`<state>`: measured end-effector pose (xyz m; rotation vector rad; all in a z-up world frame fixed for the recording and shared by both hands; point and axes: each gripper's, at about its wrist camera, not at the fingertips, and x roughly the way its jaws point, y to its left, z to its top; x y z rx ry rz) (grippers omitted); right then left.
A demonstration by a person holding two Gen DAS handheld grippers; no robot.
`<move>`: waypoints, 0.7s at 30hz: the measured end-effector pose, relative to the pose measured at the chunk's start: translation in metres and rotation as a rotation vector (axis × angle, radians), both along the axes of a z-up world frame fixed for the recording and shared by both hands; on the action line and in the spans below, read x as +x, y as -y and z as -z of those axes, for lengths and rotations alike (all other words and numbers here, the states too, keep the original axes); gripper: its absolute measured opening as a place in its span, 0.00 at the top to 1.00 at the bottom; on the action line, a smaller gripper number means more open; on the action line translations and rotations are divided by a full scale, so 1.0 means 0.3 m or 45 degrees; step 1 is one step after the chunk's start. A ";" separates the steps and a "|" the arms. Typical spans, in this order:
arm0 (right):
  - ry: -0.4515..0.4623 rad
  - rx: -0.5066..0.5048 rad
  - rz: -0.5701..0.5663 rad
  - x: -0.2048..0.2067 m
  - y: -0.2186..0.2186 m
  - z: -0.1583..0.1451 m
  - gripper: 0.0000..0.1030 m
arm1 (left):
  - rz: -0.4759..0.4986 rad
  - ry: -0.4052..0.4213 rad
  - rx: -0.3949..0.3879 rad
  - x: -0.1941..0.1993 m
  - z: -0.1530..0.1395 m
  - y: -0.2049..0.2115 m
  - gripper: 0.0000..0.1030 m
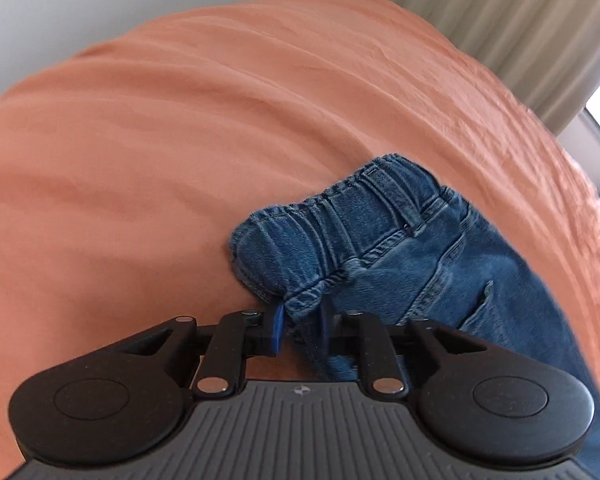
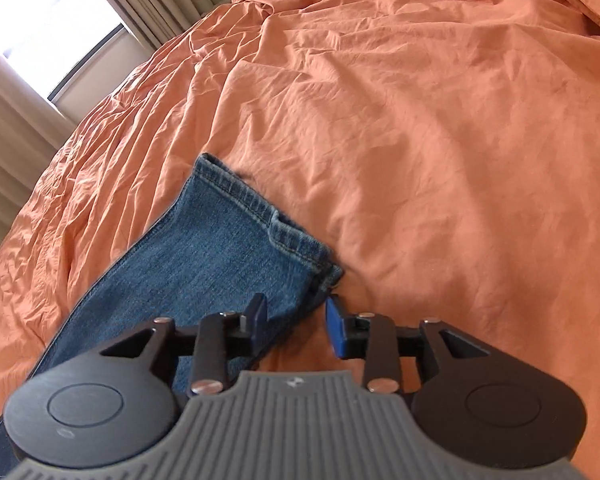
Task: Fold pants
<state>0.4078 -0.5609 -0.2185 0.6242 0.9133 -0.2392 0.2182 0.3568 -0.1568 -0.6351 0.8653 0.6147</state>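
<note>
Blue denim pants lie on an orange bedsheet. In the left wrist view their elastic waistband point(image 1: 340, 216) is bunched and lifted, and my left gripper point(image 1: 302, 326) is shut on its near corner. In the right wrist view the leg hems point(image 2: 260, 216) lie flat on the sheet. My right gripper point(image 2: 296, 316) sits over the near hem corner with its fingers apart, the left finger point(image 2: 258, 312) over the denim and the blue right pad point(image 2: 336, 328) beside the hem edge. It holds nothing.
The wrinkled orange sheet point(image 2: 420, 140) covers the whole bed. Beige curtains point(image 1: 500, 20) and a bright window point(image 2: 40, 28) stand beyond the bed's far edge. A pale wall point(image 1: 80, 8) is behind the bed.
</note>
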 end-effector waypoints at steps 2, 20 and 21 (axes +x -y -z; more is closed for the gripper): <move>-0.002 0.009 -0.020 -0.028 -0.023 -0.012 0.70 | 0.014 -0.034 0.040 0.001 -0.020 0.005 0.60; 0.099 0.062 -0.923 -0.255 -1.002 -0.168 0.68 | 0.856 0.014 0.342 -0.146 -0.297 0.338 0.47; 0.103 0.053 -0.985 -0.278 -1.074 -0.165 0.68 | 0.932 0.005 0.391 -0.154 -0.298 0.380 0.47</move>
